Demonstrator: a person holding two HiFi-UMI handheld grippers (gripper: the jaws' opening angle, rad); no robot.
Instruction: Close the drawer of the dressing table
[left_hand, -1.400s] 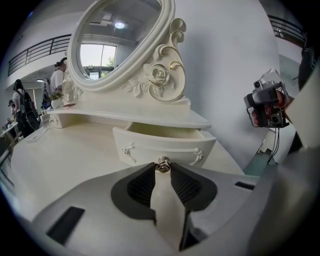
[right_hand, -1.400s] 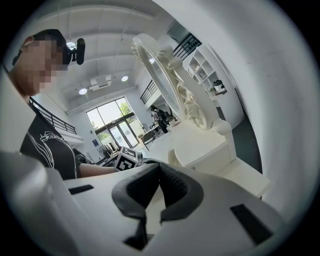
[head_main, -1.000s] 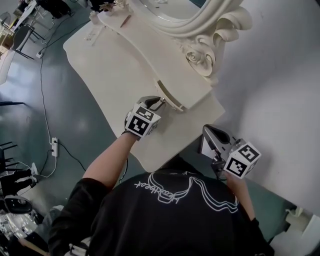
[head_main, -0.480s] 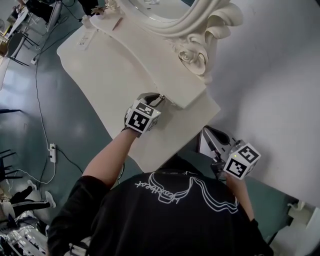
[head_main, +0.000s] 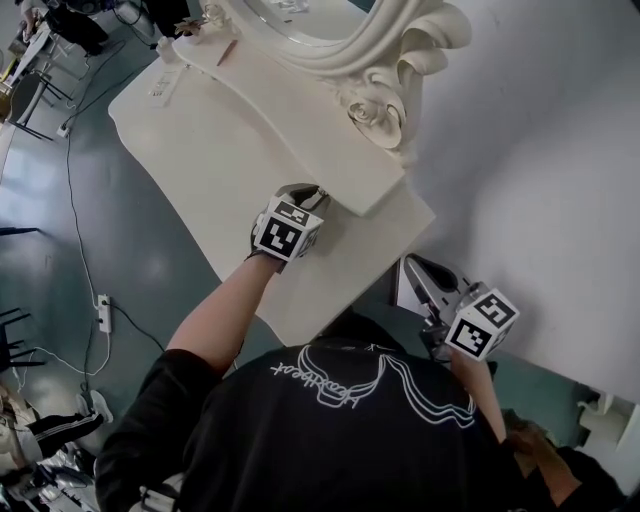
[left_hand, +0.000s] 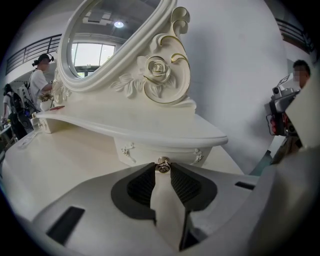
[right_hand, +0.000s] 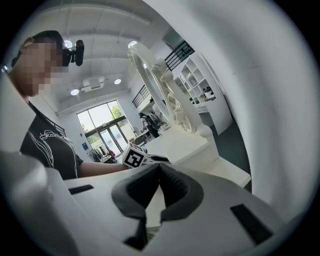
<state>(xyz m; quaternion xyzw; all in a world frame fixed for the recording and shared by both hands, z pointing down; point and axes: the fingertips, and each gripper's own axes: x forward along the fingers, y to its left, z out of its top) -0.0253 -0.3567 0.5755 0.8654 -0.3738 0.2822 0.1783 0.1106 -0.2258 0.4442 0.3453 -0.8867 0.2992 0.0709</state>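
The cream dressing table (head_main: 230, 130) carries an ornate mirror (head_main: 390, 60) on a raised shelf (left_hand: 150, 127). The small drawer (left_hand: 145, 150) sits under that shelf, its front almost flush with the shelf edge. My left gripper (head_main: 318, 192) is shut on the drawer's little metal knob (left_hand: 162, 165), pinched between its fingertips. My right gripper (head_main: 408, 265) hangs beside the table's near right corner, close to the white wall, shut with nothing in it. In the right gripper view (right_hand: 160, 167) its pads meet at the tips.
A white wall (head_main: 540, 150) runs along the table's right side. A power strip (head_main: 102, 312) and cable lie on the grey floor to the left. Small items (head_main: 165, 85) rest at the table's far end. People stand far off (left_hand: 40, 80).
The left gripper has moved toward the mirror with the knob in it, and the drawer that stuck out from under the shelf has slid in. The right gripper has stayed put.
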